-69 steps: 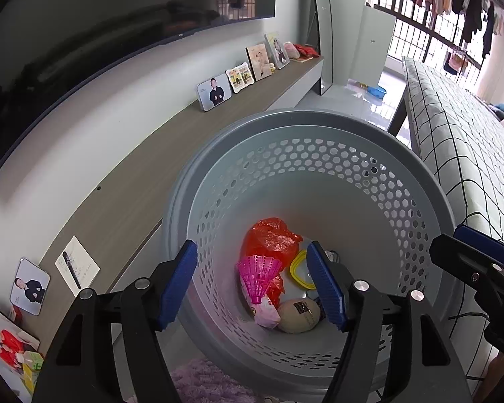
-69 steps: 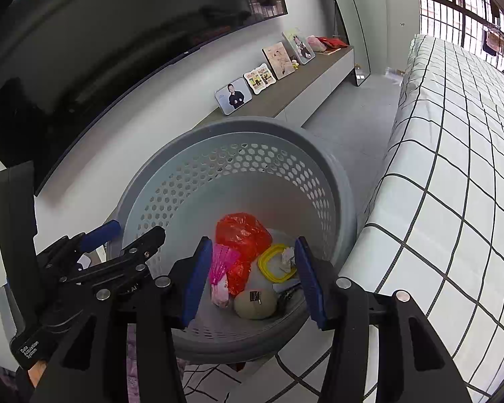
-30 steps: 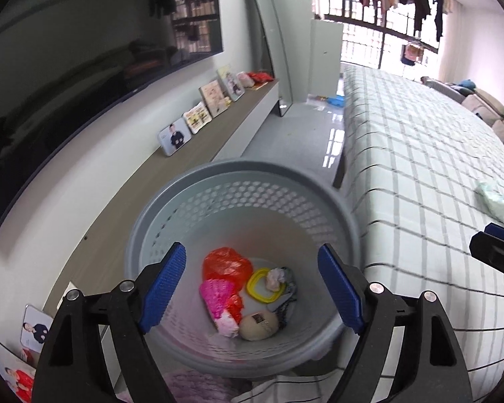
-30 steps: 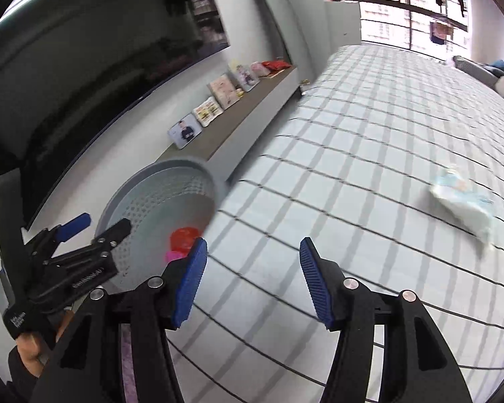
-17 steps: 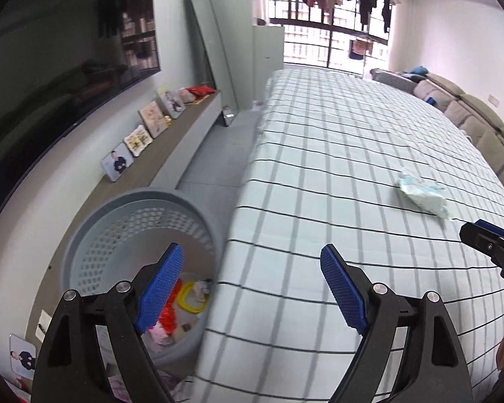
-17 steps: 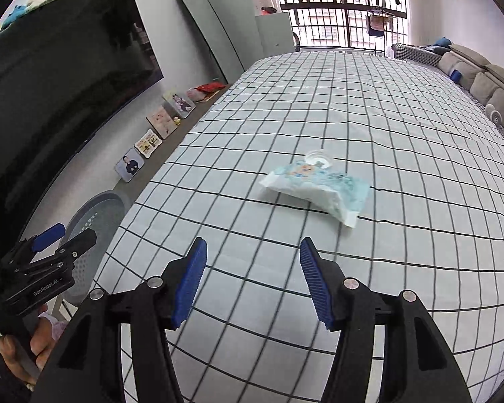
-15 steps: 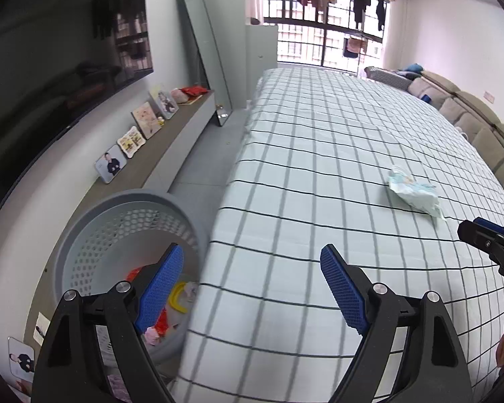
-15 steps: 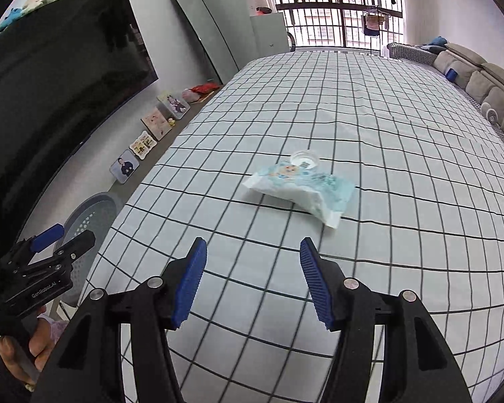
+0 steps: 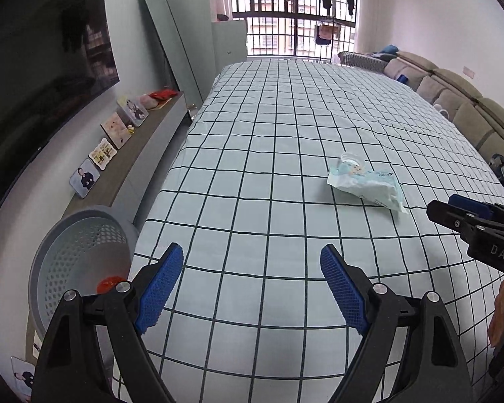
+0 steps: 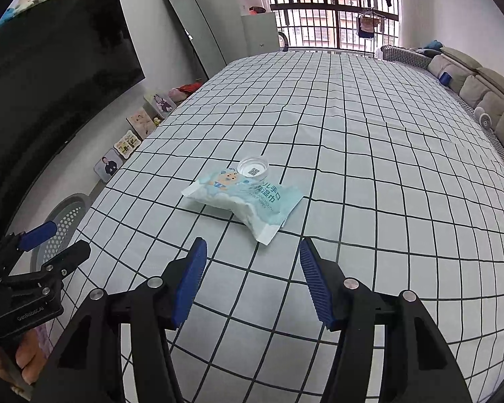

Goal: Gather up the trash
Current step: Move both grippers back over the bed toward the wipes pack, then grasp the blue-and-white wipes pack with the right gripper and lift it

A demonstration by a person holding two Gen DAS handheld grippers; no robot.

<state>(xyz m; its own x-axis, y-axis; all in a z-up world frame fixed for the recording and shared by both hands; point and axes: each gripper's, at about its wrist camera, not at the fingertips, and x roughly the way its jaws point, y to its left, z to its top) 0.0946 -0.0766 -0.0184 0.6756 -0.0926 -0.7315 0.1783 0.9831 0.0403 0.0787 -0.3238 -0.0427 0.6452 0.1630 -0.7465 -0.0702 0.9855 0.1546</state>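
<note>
- Here, in the left wrist view, the left gripper (image 9: 252, 288) hangs wide open and empty over the checked bedcover (image 9: 268, 154). The wet-wipe packet (image 9: 366, 184) lies ahead and to its right, and the grey basket (image 9: 50, 252) sits low to its left.
- In the right wrist view, the right gripper (image 10: 250, 282) is also spread wide and empty, with the packet (image 10: 243, 201) just ahead and a small clear lid (image 10: 253, 167) touching its far edge.
- Judged step: approach. Next, advance and straddle the packet before closing.
</note>
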